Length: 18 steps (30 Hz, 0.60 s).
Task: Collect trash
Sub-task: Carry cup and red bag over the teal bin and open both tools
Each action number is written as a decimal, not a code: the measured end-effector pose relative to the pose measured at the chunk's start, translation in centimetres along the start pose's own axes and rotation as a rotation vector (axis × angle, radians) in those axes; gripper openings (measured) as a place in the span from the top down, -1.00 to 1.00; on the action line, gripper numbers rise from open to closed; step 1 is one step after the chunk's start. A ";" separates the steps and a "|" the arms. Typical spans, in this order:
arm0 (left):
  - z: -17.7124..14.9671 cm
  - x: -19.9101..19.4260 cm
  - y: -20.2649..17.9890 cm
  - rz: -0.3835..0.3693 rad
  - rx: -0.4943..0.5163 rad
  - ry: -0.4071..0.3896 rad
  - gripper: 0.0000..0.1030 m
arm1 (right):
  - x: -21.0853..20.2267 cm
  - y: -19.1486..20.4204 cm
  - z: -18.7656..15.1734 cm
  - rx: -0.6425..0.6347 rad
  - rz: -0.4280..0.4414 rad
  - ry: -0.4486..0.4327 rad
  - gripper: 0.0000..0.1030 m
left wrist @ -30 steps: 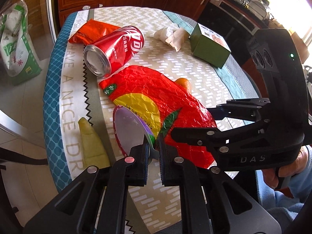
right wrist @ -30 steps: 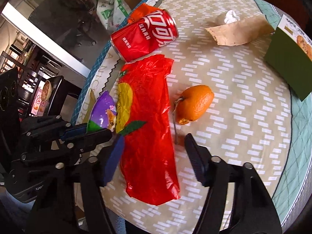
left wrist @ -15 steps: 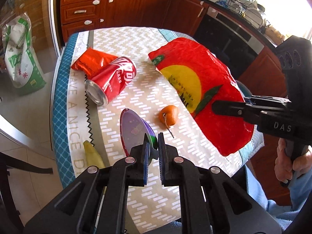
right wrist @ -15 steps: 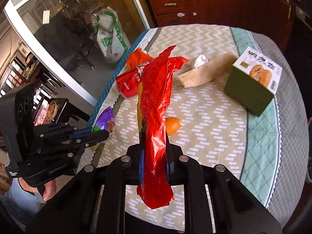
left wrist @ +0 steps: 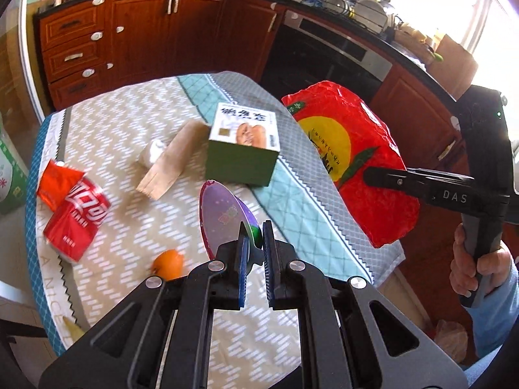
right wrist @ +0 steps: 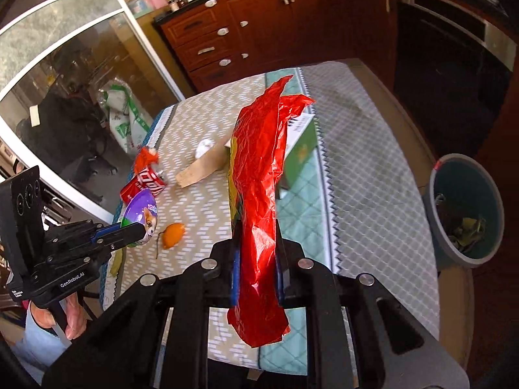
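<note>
My right gripper (right wrist: 257, 246) is shut on a red plastic bag (right wrist: 261, 175) and holds it in the air above the table; the bag (left wrist: 350, 165) also shows in the left wrist view, past the table's right edge. My left gripper (left wrist: 252, 243) is shut on a purple round lid (left wrist: 223, 214), lifted above the table; the lid (right wrist: 142, 212) also shows in the right wrist view. A grey trash bin (right wrist: 464, 207) with scraps inside stands on the floor right of the table.
On the table lie a red cola can (left wrist: 78, 220), an orange wrapper (left wrist: 55, 180), a tangerine (left wrist: 168, 259), a brown paper sleeve (left wrist: 172, 162), a crumpled tissue (left wrist: 152, 150) and a green box (left wrist: 241, 152). Wooden cabinets (left wrist: 162, 32) stand behind.
Both grippers have risen higher above the table. The red bag has swung further right, toward the bin side. The lid stays clamped in my left gripper.
</note>
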<state>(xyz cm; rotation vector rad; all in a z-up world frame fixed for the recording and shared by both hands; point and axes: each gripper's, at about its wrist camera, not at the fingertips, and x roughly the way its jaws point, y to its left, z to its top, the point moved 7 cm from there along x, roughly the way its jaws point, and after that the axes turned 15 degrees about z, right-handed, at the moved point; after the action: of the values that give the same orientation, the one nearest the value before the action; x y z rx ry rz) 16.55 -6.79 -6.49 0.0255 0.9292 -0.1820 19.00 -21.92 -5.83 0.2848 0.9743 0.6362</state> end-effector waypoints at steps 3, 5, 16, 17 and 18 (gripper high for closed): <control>1.6 1.1 -2.8 -0.029 0.030 -0.002 0.82 | -2.1 -2.8 0.5 0.034 -0.030 -0.032 0.71; 2.4 1.9 -4.6 -0.054 0.048 0.003 0.82 | -3.6 -4.5 0.6 0.056 -0.047 -0.053 0.71; 6.4 6.9 -16.6 -0.165 0.219 0.052 0.82 | -10.2 -17.1 -1.0 0.238 -0.191 -0.122 0.71; 6.7 7.4 -17.8 -0.171 0.236 0.059 0.82 | -10.9 -18.4 -1.4 0.261 -0.201 -0.133 0.71; 6.9 7.9 -18.9 -0.176 0.251 0.064 0.82 | -11.4 -19.4 -1.6 0.281 -0.207 -0.142 0.71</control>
<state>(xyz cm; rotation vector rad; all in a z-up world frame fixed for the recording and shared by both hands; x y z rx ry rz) 23.49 -27.21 -7.63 0.1833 0.9674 -0.4627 20.32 -44.25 -8.63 0.4640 0.9409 0.2850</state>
